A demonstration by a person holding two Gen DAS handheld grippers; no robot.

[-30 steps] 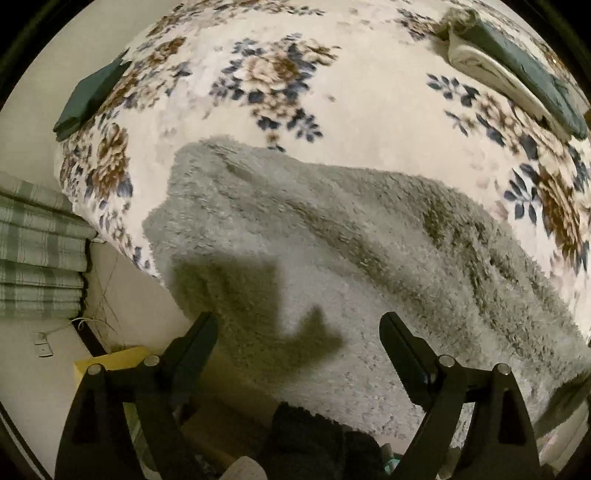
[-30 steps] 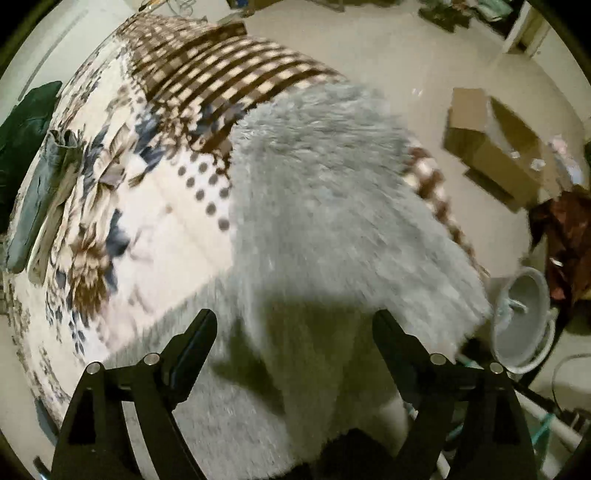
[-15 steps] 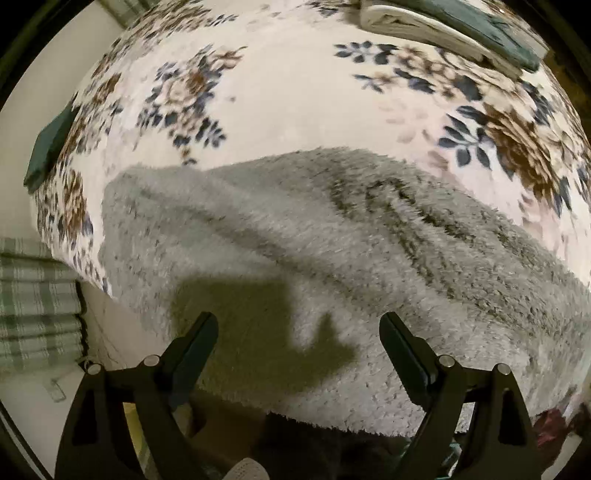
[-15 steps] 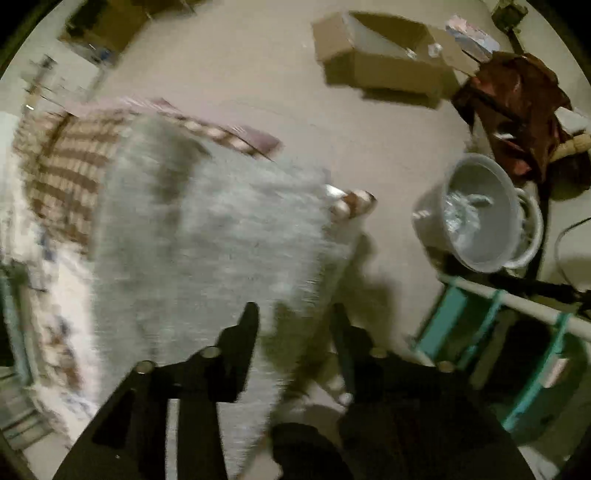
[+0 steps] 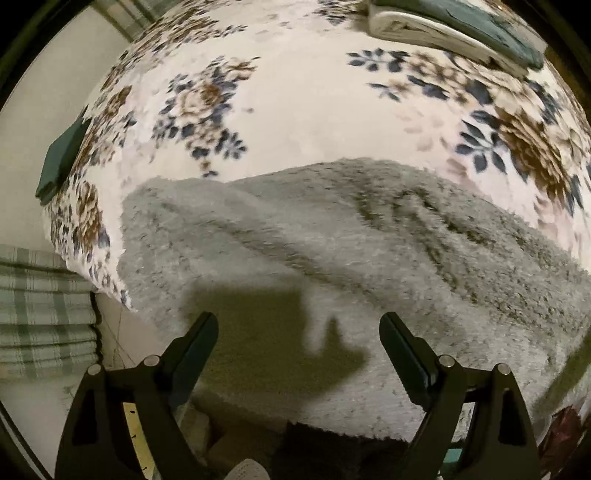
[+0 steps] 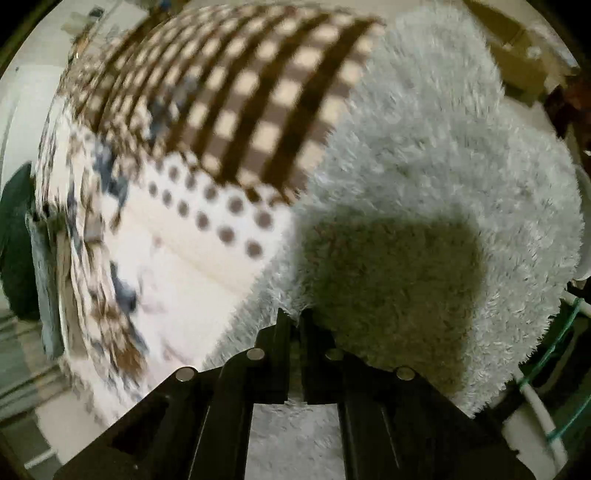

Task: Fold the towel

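Observation:
A grey fluffy towel (image 5: 332,240) lies spread over a floral bed cover (image 5: 295,110), its near edge hanging over the bed's side. My left gripper (image 5: 297,321) hovers over the towel's near part, pointing steeply down, jaws wide open with nothing between them; its shadow falls on the pile. In the right wrist view the towel (image 6: 443,147) fills the right half. My right gripper (image 6: 293,325) is shut, its two fingers pressed together on the towel's fluffy edge where it meets the dotted cover.
Folded green and white cloths (image 5: 461,26) lie at the bed's far side, and a dark green item (image 5: 62,155) sits at its left edge. Plaid fabric (image 5: 37,314) is left of the bed. A brown checked blanket (image 6: 240,92) covers the bed beyond the towel. A white rack (image 6: 535,406) stands at right.
My right gripper went from wide open to shut on the towel's edge, and its view swung out over the floor and back. The left gripper drifted a little over the towel, still open.

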